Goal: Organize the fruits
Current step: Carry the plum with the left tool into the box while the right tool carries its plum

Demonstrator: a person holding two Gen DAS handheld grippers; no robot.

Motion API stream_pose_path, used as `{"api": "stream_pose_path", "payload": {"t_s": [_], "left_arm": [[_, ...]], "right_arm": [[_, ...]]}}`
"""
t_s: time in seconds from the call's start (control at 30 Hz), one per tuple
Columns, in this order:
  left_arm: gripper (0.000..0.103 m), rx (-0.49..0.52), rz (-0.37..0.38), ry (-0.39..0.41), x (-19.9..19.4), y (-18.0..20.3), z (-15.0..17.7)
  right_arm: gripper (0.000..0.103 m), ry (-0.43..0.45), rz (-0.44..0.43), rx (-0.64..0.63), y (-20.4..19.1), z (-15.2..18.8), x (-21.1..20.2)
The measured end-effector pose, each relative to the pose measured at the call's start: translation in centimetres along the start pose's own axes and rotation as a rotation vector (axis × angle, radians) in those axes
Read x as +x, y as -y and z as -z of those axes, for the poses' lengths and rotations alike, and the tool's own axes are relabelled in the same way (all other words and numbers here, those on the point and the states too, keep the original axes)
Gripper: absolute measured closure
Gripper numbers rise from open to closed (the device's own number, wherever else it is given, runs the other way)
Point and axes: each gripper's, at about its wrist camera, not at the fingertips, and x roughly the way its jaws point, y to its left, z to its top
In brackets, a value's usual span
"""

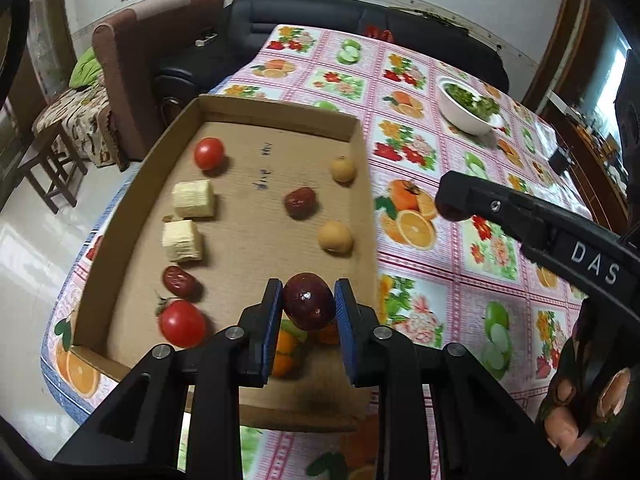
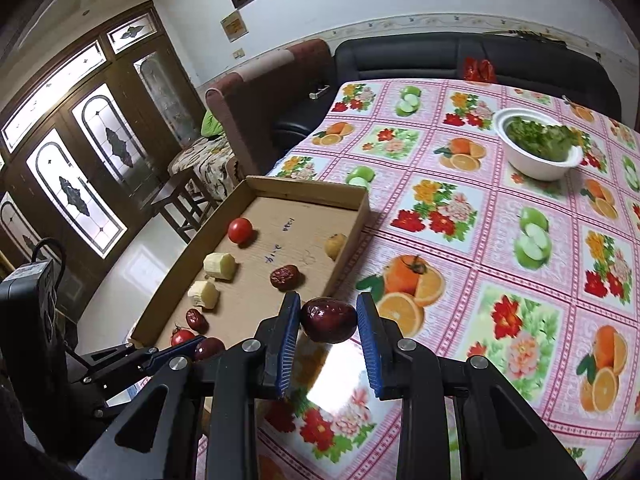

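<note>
Our left gripper (image 1: 308, 306) pinches a dark red jujube (image 1: 309, 301) above the near end of the cardboard tray (image 1: 280, 116). Our right gripper (image 2: 328, 322) clamps another jujube (image 2: 329, 320) over the fruit-print tablecloth (image 2: 500, 280), just beside the tray's right wall. Inside lie tomatoes (image 1: 209, 153), corn pieces (image 1: 193, 199) and more jujubes (image 1: 300, 201).

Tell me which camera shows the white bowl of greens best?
The right wrist view: the bowl sits large and fairly sharp, with rim and greens clear. The left wrist view shows the same bowl smaller and farther off, though whole.
</note>
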Motion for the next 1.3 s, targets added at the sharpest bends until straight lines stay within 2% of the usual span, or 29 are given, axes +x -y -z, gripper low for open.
{"api": "stream_pose_path", "payload": {"t_s": [0.33, 0.73, 1.3], "left_arm": [[0.079, -0.061, -0.031, -0.019, 1.4, -2.8, -1.3], [0.079, -0.043, -0.029, -0.042, 3.5, -1.6, -2.8], [0.079, -0.056, -0.027, -0.084, 5.7, -1.8, -3.1]], "right_arm": [[0.074, -0.023, -0.032, -0.028, -1.6, -3.0, 3.8], [0.074, -0.066, -0.049, -0.037, -2.2, -5.6, 8.9], [0.074, -0.113, -0.051, -0.057, -2.0, -6.7, 12.9]]}}
